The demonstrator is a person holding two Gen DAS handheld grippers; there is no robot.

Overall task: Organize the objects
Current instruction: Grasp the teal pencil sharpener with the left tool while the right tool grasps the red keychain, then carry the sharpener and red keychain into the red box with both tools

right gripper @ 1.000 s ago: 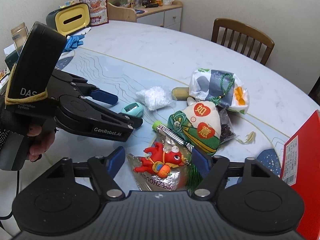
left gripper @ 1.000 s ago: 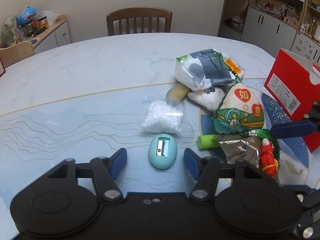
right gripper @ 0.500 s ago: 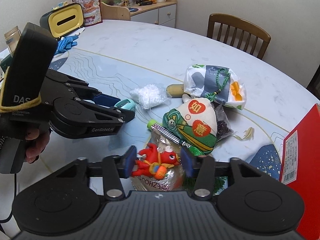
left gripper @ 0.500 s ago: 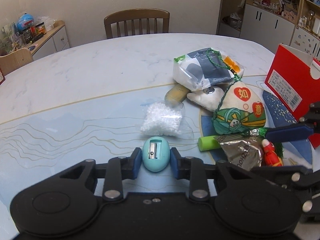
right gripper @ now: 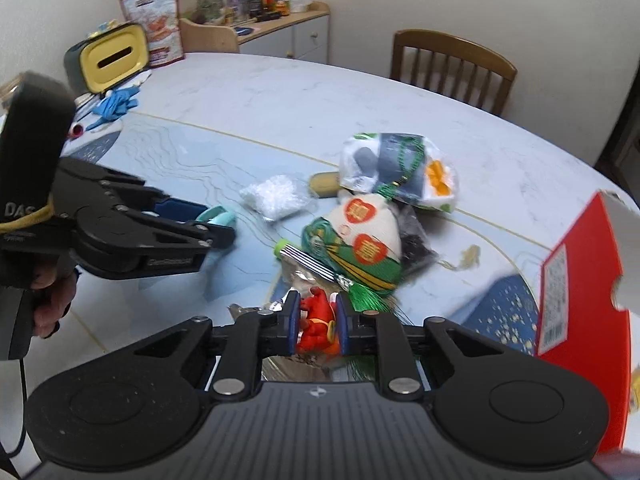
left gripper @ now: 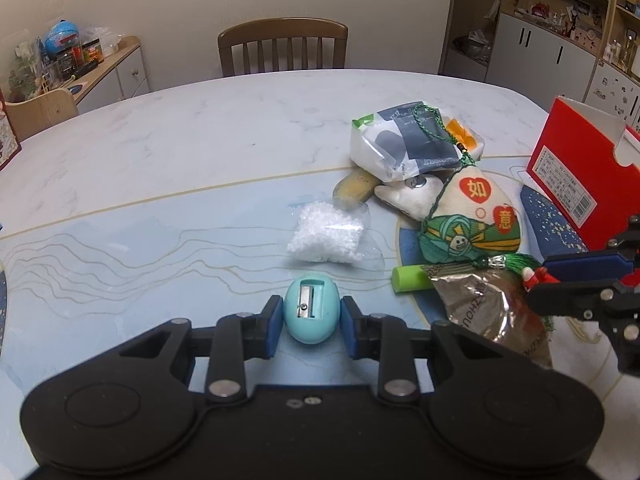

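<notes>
Left gripper [left gripper: 310,322]: jaws clamped on the teal egg-shaped sharpener [left gripper: 311,310], low on the tabletop [left gripper: 200,140]. Right gripper [right gripper: 317,324]: jaws pinching the red figurine [right gripper: 318,322] above the foil packet [left gripper: 490,312]. Best lifted straight up; the green tassel [right gripper: 370,300] nearby could snag. Red box [right gripper: 580,300] stood beyond.

Turquoise sharpener [left gripper: 311,311]; red figurine [right gripper: 317,322]; green-and-cream pouch [left gripper: 472,222] with red hearts; red box [left gripper: 582,184]; pale blue, gold-lined tabletop [left gripper: 160,240].

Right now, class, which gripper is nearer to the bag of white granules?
Left. The left gripper, shut on the teal pencil sharpener, sits just before the bag of white granules; the right gripper holds the red figurine beyond the foil packet.
</notes>
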